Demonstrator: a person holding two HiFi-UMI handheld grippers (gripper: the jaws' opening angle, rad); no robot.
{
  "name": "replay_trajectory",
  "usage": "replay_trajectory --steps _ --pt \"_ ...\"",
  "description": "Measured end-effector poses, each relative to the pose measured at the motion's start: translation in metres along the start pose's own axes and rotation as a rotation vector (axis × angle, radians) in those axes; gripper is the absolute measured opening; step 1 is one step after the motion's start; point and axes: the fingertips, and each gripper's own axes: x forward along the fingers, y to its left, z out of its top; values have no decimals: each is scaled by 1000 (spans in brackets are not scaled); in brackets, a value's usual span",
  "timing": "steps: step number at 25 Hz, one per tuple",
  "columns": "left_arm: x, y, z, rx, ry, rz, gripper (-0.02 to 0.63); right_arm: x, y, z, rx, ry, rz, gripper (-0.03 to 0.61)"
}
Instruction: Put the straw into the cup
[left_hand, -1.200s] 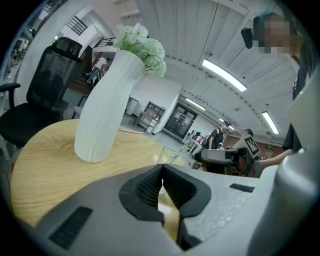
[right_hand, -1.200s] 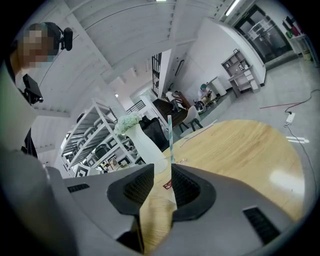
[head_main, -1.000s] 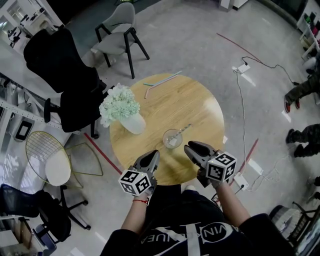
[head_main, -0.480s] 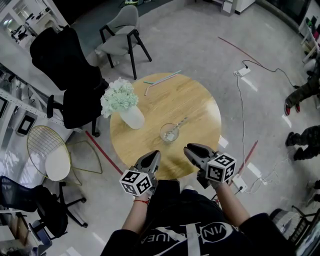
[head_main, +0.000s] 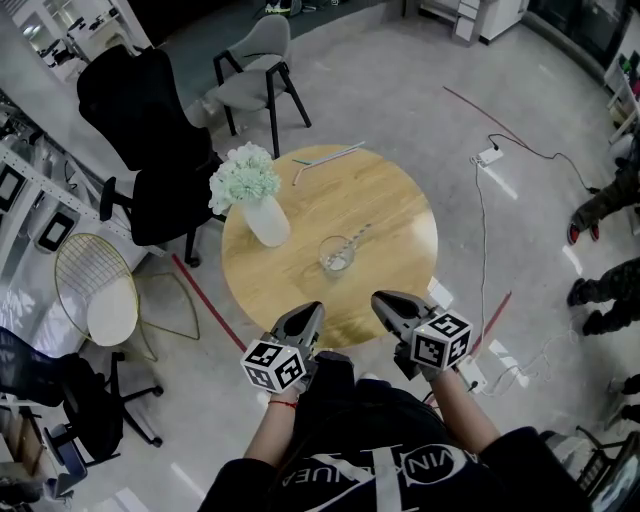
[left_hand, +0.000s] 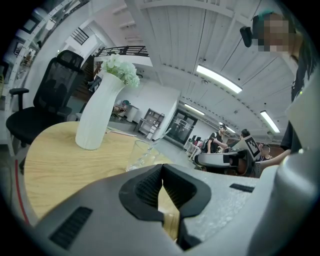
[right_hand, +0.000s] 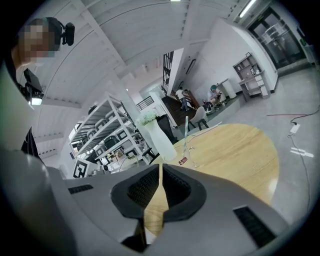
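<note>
Closest to me, the person holds two grey hard-plastic grippers side by side at the near rim of the round pale-wood table (head_main: 395, 225), each carrying its marker cube. The left gripper (head_main: 306, 314) has its ribbed black pads pressed together at the tips, with nothing caught between them. The right gripper (head_main: 386, 300) is closed down to a hairline slit and is just as empty (only wood grain shows through the crack). Neither one touches anything on the table.

Beyond them, near the middle of the smooth, lightly grained tabletop, stands the clear, straight-sided cup (head_main: 336, 256). The thin pale straw (head_main: 356, 239) is already in it, its lower end at the bottom and its upper end leaning over the far right rim.

To the left of the cup, and apart from it, is a matte white vase (head_main: 270, 224), narrow at the neck, with a bunch of pale green flowers (head_main: 245, 176).

At the table's far edge lie two more loose straws (head_main: 330, 156), well away from the cup.

Past the table, on the grey polished floor, are a grey moulded chair with black legs (head_main: 254, 72) and, to the left, a black mesh office chair (head_main: 140, 115).
</note>
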Motion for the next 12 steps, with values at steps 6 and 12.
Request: replay_trajectory --steps 6,12 --pt "-8 -22 -7 7 -28 5 9 -17 16 -9 -60 27 47 3" --pt "-19 -38 -12 14 -49 5 9 -25 39 -22 -115 63 104 3"
